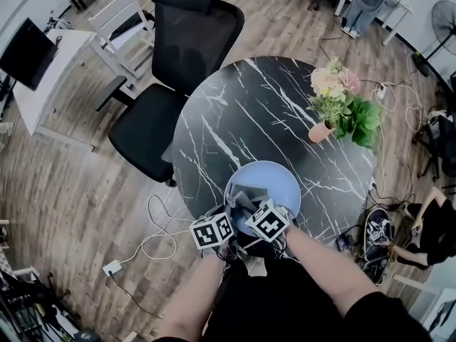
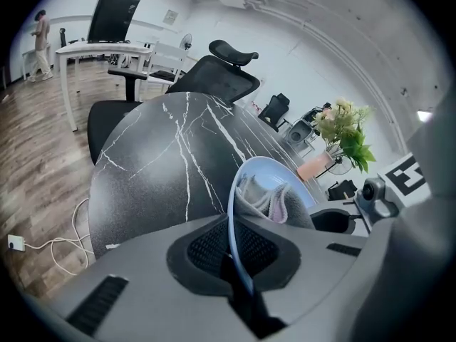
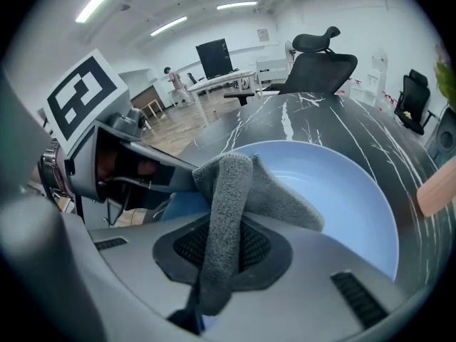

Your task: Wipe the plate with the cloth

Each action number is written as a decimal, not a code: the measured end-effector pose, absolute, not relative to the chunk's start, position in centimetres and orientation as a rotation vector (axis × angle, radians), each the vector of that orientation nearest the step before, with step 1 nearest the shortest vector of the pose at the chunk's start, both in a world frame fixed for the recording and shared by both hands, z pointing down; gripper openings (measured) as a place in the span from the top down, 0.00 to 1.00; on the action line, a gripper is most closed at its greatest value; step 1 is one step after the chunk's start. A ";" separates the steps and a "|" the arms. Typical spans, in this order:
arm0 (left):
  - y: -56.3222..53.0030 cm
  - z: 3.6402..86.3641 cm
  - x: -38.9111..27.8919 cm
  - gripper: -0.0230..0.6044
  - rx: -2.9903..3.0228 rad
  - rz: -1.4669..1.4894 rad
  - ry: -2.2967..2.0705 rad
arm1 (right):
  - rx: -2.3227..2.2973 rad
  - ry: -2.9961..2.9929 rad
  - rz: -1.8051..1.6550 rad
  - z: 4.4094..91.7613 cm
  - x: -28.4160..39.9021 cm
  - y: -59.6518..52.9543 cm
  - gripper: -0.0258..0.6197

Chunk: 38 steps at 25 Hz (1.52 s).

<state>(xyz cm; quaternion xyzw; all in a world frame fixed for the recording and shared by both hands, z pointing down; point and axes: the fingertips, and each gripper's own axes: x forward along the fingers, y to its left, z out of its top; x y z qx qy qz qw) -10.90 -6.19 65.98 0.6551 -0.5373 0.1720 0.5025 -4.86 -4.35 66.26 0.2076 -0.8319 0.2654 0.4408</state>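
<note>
**Q:** Blue plate [image 1: 274, 177]: where is it?

**A:** At the near edge of the black, white-veined worktop [image 1: 235, 120]. The left tongs [image 2: 239, 269] pinch its rim, probably to steady it for wiping.

**Q:** And the grey cloth [image 3: 228, 191]?

**A:** The right tongs [image 3: 214, 262] clamp a fold of it. The rest lies on the plate's inner face, apparently mid-wipe.

**Q:** Any writing?

**A:** No readable words or brands, only black-and-white square markers [image 1: 212, 231] on the tongs' cubes.

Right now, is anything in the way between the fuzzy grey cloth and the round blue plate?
Nothing visible. The right gripper pinches the fuzzy grey cloth, which lies on the round blue plate; the left gripper grips its rim.
</note>
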 end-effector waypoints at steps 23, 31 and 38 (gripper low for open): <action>-6.2 66.0 -10.9 0.92 1.581 0.407 -1.309 | 0.794 -1.874 0.422 66.7 5.1 -11.7 0.87; -6.0 66.3 -10.4 0.92 1.573 0.388 -1.291 | 0.889 -1.831 0.325 66.4 6.4 -12.8 0.87; -5.9 66.3 -10.4 0.92 1.556 0.374 -1.300 | 1.085 -1.880 0.371 64.5 7.4 -14.0 0.87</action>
